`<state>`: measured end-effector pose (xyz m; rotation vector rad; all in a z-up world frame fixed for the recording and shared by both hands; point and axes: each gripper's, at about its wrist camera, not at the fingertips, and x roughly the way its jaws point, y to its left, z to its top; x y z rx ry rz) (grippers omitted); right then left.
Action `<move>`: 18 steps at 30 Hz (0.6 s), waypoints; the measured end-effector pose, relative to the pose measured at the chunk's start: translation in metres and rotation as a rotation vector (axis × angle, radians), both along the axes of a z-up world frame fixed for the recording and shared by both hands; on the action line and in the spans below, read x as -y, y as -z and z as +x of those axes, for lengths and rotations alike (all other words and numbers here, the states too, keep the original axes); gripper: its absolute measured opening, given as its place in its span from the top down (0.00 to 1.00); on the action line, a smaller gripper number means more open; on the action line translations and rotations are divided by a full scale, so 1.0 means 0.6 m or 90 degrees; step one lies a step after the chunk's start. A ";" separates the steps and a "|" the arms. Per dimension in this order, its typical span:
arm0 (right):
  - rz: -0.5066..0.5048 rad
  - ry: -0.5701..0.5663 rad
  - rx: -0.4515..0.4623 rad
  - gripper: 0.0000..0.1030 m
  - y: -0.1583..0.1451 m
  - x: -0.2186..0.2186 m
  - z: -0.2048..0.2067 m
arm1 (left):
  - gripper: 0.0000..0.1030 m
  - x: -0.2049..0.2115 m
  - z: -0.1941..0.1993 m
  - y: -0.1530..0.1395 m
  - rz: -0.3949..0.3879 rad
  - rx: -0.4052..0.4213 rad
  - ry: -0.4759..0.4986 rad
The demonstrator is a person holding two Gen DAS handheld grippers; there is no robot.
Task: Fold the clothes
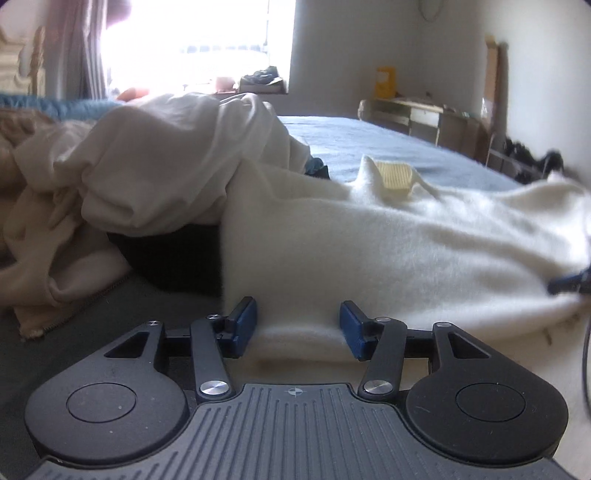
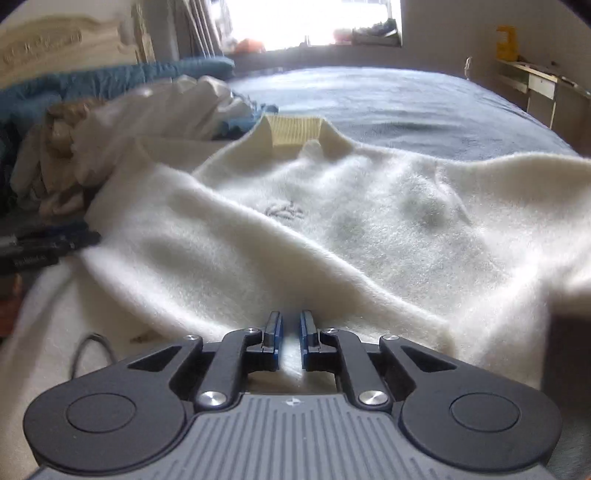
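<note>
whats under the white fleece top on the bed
The white fleece top lies on the blue bedsheet; its left edge overlaps a dark garment. Anything else beneath it is covered.

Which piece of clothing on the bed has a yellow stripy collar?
The fluffy white sweater, spread flat right ahead of both grippers, has the ribbed yellow collar. The cream clothes heaped on the left are smooth and crumpled, with no yellow showing.

Blue bed (image 2: 406, 99), carved headboard (image 2: 55, 44), desk (image 1: 417, 114) — bright window (image 1: 207, 33) behind.
</note>
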<state>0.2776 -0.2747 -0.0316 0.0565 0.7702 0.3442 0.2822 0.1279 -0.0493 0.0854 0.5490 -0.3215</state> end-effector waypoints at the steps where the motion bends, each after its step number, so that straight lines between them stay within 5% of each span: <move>1: 0.004 0.000 0.003 0.92 -0.013 0.000 -0.001 | 0.49 0.001 -0.003 -0.006 0.010 0.005 0.001; 6: -0.021 -0.032 0.061 0.86 -0.063 -0.024 -0.002 | 0.47 0.016 0.011 -0.056 -0.005 0.044 0.014; 12: -0.129 -0.047 0.076 0.89 -0.003 -0.051 0.048 | 0.47 0.096 0.115 -0.014 0.029 -0.056 0.035; 18: -0.014 0.023 0.092 0.87 -0.036 0.049 -0.002 | 0.48 0.076 0.096 -0.025 -0.002 -0.040 0.028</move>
